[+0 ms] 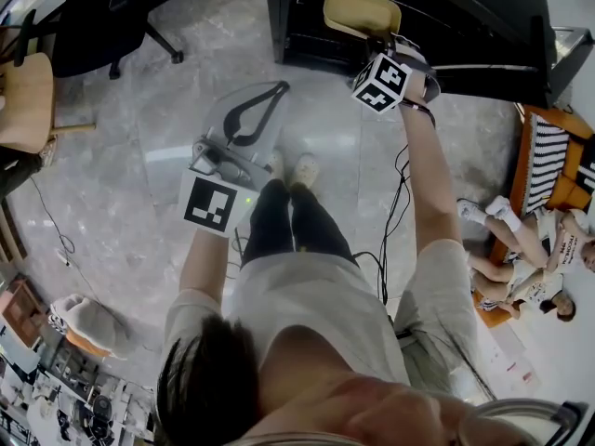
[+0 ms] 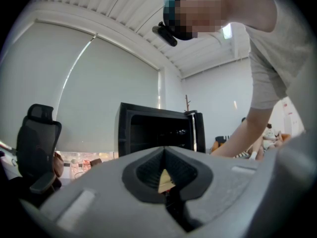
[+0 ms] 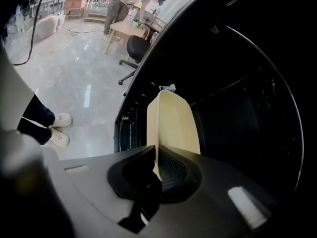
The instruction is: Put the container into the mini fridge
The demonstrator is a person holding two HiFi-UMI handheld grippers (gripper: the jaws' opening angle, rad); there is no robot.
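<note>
While it is held in the air by the right gripper, the pale yellow, round-cornered plastic container is seen at the open front of the black box-shaped mini fridge. One thin side wall of the container is pinched between the ribbed black pads, so the jaws are parted only by that wall's thickness. In the right gripper view the container is carried on edge. Its long axis runs straight away from the jaws toward the fridge's dark interior, and its hollow side is turned toward that view's right. In the head view the container is seen over the fridge's front edge, just beyond the right gripper.

Square black-and-white marker patterns are carried on each gripper's cube; no words are shown on them.

The left gripper is held lower and nearer the body, well apart from the container. Its jaws are brought together with nothing between them. The fridge is faced from a distance in the left gripper view. In the head view the left gripper is seen above the glossy grey stone floor. A pair of white shoes is seen below on the floor. A black wheeled office chair is placed near a light wooden table at the far left.
</note>
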